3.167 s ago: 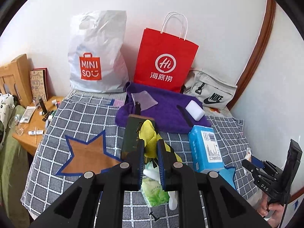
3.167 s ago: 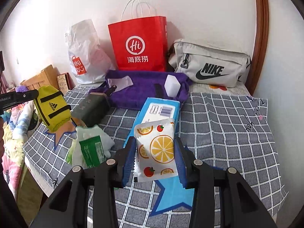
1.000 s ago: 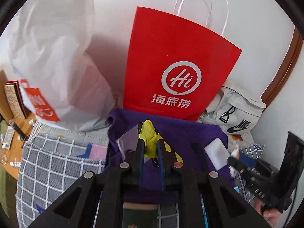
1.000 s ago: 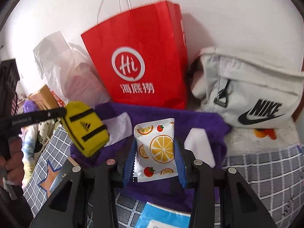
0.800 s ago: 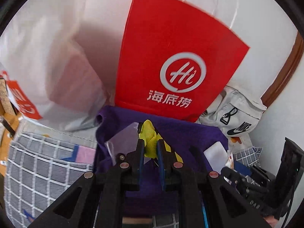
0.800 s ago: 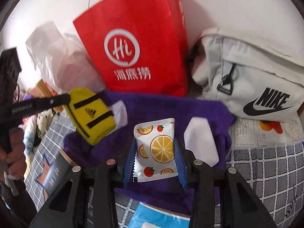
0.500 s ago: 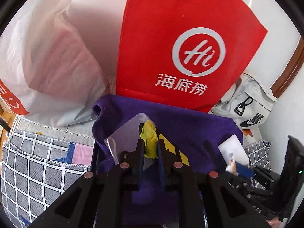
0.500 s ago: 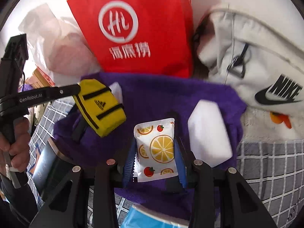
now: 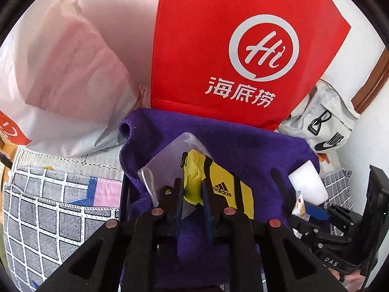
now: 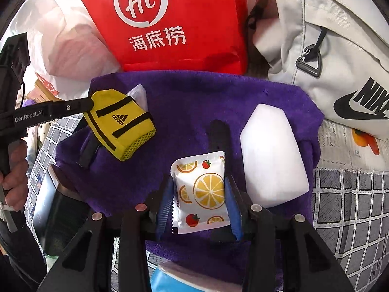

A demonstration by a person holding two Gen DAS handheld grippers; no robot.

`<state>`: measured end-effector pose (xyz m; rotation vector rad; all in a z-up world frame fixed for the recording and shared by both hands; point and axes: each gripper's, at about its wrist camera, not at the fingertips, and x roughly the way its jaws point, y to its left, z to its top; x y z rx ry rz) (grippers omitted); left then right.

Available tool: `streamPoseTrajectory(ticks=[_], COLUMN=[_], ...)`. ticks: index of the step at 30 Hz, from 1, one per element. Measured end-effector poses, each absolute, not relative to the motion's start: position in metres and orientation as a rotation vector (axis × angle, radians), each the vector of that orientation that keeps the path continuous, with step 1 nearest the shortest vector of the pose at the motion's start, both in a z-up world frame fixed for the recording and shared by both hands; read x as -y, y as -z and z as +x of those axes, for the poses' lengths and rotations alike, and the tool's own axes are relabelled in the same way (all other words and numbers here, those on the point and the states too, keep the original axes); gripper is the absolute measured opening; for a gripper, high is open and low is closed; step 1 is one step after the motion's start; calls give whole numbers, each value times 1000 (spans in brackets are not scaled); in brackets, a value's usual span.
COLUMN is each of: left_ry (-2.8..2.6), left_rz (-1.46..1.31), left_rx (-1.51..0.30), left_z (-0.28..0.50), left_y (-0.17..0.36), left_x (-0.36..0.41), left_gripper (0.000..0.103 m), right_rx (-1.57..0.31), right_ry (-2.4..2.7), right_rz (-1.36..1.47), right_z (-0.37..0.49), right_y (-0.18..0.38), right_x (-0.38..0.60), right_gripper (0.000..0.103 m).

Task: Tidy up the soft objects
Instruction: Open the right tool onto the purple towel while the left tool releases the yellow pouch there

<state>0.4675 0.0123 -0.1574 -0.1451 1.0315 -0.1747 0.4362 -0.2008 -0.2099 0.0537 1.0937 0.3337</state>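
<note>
My left gripper [image 9: 192, 194] is shut on a yellow Adidas pouch [image 9: 218, 182] and holds it just above the left part of a purple towel [image 9: 243, 150]; the pouch [image 10: 119, 126] also shows in the right wrist view. My right gripper [image 10: 199, 192] is shut on a white tissue pack with orange-slice print [image 10: 201, 189], low over the middle of the purple towel [image 10: 189, 102]. A white sponge block [image 10: 272, 153] lies on the towel right of the pack. A clear pouch [image 9: 167, 163] lies under the yellow pouch.
A red paper bag [image 9: 231, 48] and a white plastic bag [image 9: 60, 73] stand behind the towel. A grey Nike bag [image 10: 328, 48] lies at the back right. A checked bedspread [image 9: 48, 214] surrounds the towel. A blue pack [image 10: 170, 279] and a dark box [image 10: 58, 209] lie in front.
Both grippers have moved forward and down from the bedspread to the purple towel, each carrying its object. The yellow pouch and the tissue pack now hang close above the towel.
</note>
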Motion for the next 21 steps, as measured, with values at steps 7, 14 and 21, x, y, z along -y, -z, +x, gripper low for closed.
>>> streamPoseTrajectory(ticks=[7,14,21], left_ry=[174,161,152], left_rz=[-120,-133,-128], left_rx=[-1046,-1039,-1031], left_z=[466,464,454], left_y=[160,154,144], left_x=[-6,-11,-11], left_gripper=[26,29,32], right_rx=[-1064,-1029,-955], right_ry=[-331,-326,-304], right_rz=[40,57,73], right_z=[435,432,422], right_y=[202,193,173], right_x=[200,206,209], right_gripper=[64,65,65])
